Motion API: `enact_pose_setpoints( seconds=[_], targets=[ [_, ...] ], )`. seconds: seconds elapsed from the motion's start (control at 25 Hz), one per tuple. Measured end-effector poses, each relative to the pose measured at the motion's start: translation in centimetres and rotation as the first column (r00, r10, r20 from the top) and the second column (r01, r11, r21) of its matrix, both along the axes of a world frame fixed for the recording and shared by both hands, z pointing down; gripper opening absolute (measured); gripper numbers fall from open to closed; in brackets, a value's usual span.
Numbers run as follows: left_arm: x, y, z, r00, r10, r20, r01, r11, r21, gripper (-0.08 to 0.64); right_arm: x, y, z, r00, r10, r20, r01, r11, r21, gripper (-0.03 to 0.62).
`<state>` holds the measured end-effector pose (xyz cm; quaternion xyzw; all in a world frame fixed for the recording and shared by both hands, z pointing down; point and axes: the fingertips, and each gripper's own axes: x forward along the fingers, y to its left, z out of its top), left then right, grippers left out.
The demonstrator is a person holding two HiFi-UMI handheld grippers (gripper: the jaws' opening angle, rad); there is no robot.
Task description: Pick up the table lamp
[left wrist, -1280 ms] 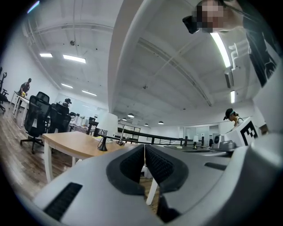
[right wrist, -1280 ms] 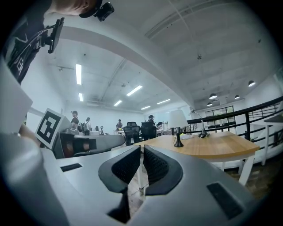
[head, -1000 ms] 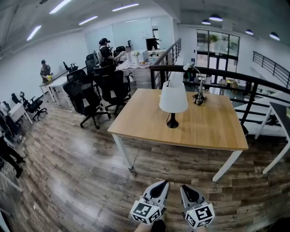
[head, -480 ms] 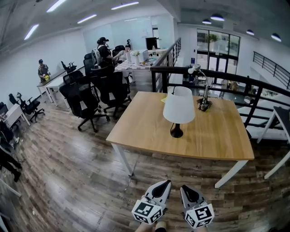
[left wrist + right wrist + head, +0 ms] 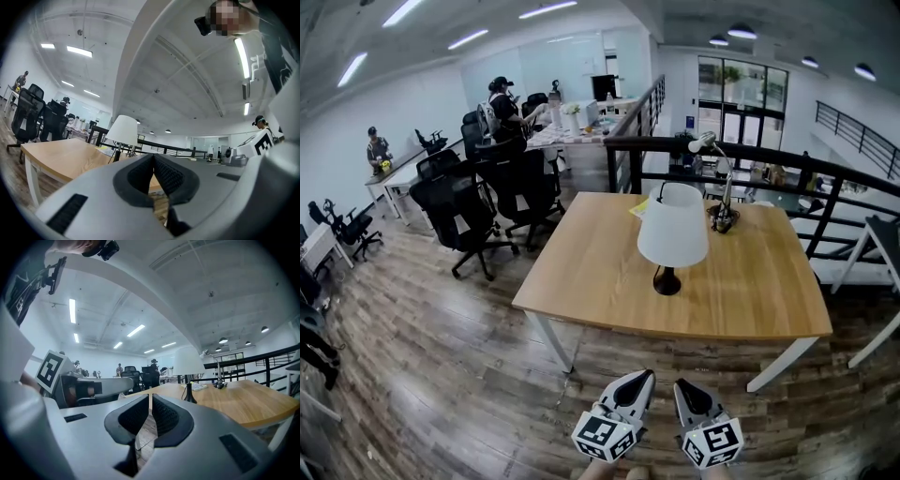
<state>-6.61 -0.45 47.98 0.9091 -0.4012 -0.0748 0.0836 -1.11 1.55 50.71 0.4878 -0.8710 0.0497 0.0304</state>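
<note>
Showing what the head view cannot, the gripper views find left gripper (image 5: pixel 153 158) and right gripper (image 5: pixel 150 397) clamped together empty, table lamp (image 5: pixel 673 230) well ahead.

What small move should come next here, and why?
Probably bring both grippers forward to the table. The table lamp stands untouched mid-table, while the left gripper and right gripper, both shut and empty, hang over the floor, short of the table's near edge.

Table lamp (image 5: pixel 673 234) upright mid wooden table (image 5: pixel 581 272); desk lamp (image 5: pixel 725 219) behind it.
</note>
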Motion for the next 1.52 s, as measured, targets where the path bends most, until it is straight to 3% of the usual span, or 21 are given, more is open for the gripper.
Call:
enact_pose_setpoints(
  seconds=[0.44, 1.12, 1.52],
  targets=[
    [1.0, -3.1, 0.7, 0.999, 0.031, -0.017, -0.031, 0.999, -0.025, 0.009, 0.9, -3.3, 1.2, 0.999, 0.034, 0.002, -0.034, 0.999, -0.036, 0.046],
    [2.1, -12.4, 1.7, 1.0, 0.009, -0.01, -0.009, 0.999, -0.036, 0.009, 1.2, -12.8, 3.4, 1.0, -0.007, 0.015, 0.008, 0.997, -0.071, 0.046],
    [3.9, -18.5, 2.2, 0.998, 0.011, -0.055, -0.015, 0.997, -0.076, 0.011, 2.2, -18.7, 4.5, 0.999, -0.037, -0.005, 0.036, 0.994, -0.107, 0.046]
  ],
)
